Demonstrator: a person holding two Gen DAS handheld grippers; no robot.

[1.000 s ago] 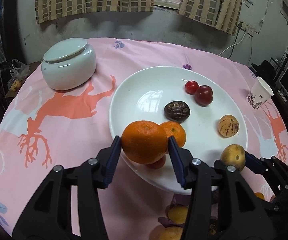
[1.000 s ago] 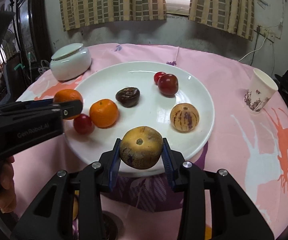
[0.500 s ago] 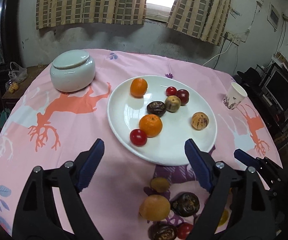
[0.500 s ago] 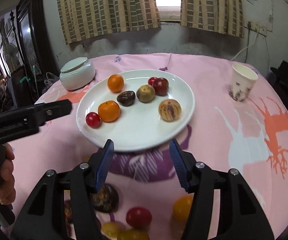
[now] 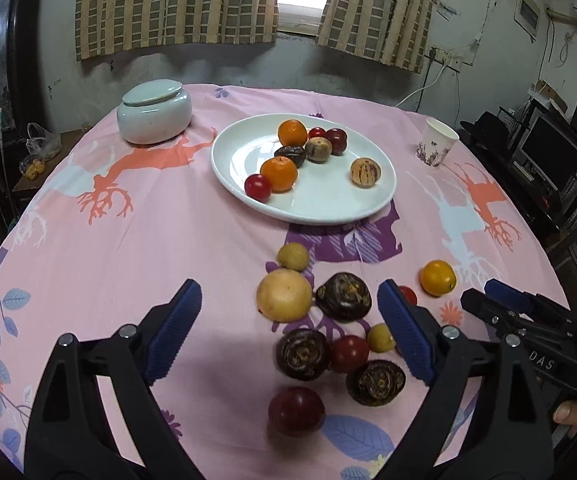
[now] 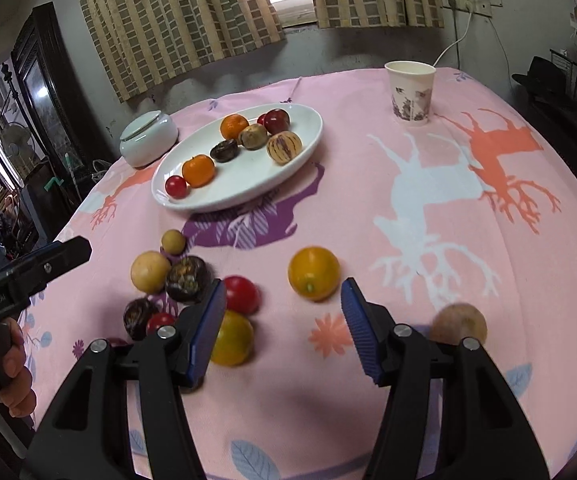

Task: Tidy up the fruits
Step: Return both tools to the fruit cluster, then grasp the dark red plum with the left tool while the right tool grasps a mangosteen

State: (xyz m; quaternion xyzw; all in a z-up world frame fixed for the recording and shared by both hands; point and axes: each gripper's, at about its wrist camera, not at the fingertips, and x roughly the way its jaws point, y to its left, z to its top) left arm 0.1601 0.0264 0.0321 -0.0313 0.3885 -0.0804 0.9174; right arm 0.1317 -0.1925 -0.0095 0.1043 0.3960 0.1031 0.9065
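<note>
A white plate (image 5: 328, 212) (image 6: 248, 196) at the far middle of the pink cloth holds two oranges, tomatoes, a dark fruit, a brown one and a striped one. Loose fruit lies nearer. My left gripper (image 5: 288, 300) hangs above a pale yellow fruit (image 5: 284, 295) and a dark purple fruit (image 5: 343, 297); its jaws are opening, wide apart, pressing on nothing. My right gripper (image 6: 283, 292) is open over bare cloth, just short of an orange-yellow fruit (image 6: 313, 273), with a red tomato (image 6: 242, 294) and a yellow fruit (image 6: 232, 338) beside its left finger.
A lidded ceramic jar (image 5: 154, 114) stands at the back left, a paper cup (image 5: 436, 142) at the back right. A blurred brown fruit (image 6: 458, 322) lies near the right finger. A hand (image 6: 12, 364) holds the left gripper at the table's left edge.
Both grippers let go of their fruit, an orange and a brown fruit, which now lie on the plate. Both opened and drew back toward the near side, bringing the loose fruit into view.
</note>
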